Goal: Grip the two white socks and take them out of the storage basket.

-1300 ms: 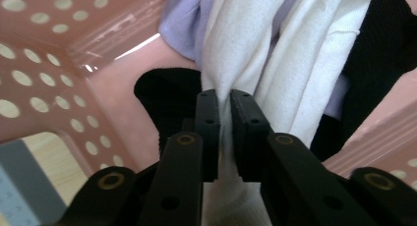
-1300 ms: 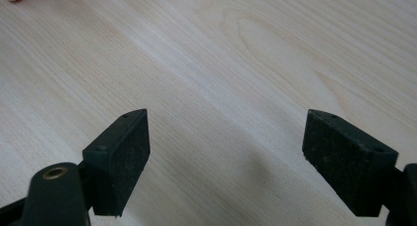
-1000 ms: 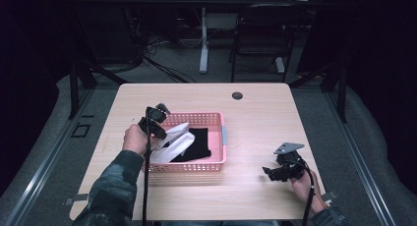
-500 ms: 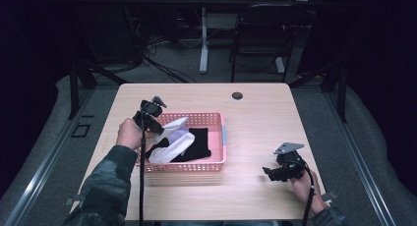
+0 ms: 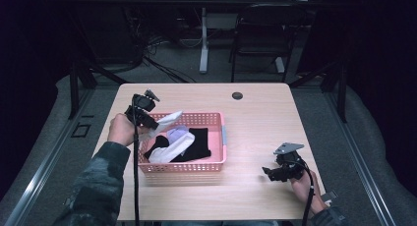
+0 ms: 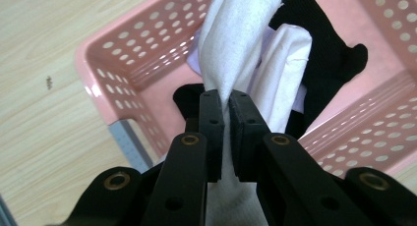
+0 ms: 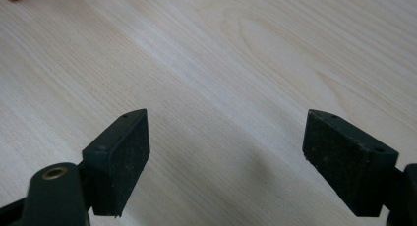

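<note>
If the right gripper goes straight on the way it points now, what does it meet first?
Most likely the bare wooden table. The right gripper, with jaws open and nothing between them, points slightly down at the tabletop. How far off the wood is cannot be told.

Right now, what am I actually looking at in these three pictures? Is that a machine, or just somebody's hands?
It is a person seated at a wooden table, holding a hand tool with two black jaws in each hand. One picture is taken from above the table; the other two come from small cameras riding on the tools, looking along their jaws.

On the table stands a pink basket holding white and black clothes, and near the far edge sits a small dark round thing.

The left gripper has its jaws shut on a white cloth, which hangs from it down into the basket. The right gripper is held over bare wood with its jaws wide open and nothing between them.
</note>
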`<state>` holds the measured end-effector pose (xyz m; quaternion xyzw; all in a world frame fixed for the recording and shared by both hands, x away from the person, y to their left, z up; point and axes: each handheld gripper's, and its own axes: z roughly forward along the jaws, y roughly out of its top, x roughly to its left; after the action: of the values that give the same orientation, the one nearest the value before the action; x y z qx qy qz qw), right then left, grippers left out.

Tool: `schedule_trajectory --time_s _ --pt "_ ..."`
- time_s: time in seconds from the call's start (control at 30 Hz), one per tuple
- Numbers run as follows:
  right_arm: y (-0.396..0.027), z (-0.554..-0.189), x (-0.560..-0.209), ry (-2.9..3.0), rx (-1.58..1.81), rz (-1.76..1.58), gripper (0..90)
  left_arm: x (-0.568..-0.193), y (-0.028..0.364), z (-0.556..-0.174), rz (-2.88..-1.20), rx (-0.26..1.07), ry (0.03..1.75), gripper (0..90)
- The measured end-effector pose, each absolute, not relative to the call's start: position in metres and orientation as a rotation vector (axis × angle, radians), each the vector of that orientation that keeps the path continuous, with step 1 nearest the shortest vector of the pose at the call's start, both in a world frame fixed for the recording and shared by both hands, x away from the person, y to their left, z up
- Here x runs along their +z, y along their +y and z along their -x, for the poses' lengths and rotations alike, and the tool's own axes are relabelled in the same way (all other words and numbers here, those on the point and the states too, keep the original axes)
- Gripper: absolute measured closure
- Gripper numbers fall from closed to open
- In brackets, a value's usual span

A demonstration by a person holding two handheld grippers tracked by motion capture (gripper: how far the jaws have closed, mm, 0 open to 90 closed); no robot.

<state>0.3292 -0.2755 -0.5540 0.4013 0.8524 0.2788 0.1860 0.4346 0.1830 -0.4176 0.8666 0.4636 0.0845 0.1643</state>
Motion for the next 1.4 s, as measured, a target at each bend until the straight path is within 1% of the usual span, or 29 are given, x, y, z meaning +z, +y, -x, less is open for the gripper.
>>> schedule_trajectory --time_s 0.3,0.77,1.17,1.23,1.4 --pt "-0.275 -0.33 -0.554 2.405 0.789 -1.128 17.1 -0.404 0.196 -0.431 -2.436 0.256 1.322 84.9" --pt "-0.275 -0.33 -0.554 2.405 0.784 -1.132 16.8 -0.382 0.225 -0.421 -2.364 0.333 1.377 85.4" --pt "-0.274 -0.331 -0.555 2.417 0.773 -1.131 16.8 -0.379 0.262 -0.412 -2.273 0.41 1.474 85.3" --pt "-0.273 -0.331 -0.556 2.414 0.775 -1.131 16.7 -0.381 0.272 -0.411 -2.228 0.433 1.514 85.3" --pt "-0.273 -0.33 -0.555 2.415 0.77 -1.13 16.7 -0.388 0.288 -0.41 -2.193 0.442 1.578 85.3"
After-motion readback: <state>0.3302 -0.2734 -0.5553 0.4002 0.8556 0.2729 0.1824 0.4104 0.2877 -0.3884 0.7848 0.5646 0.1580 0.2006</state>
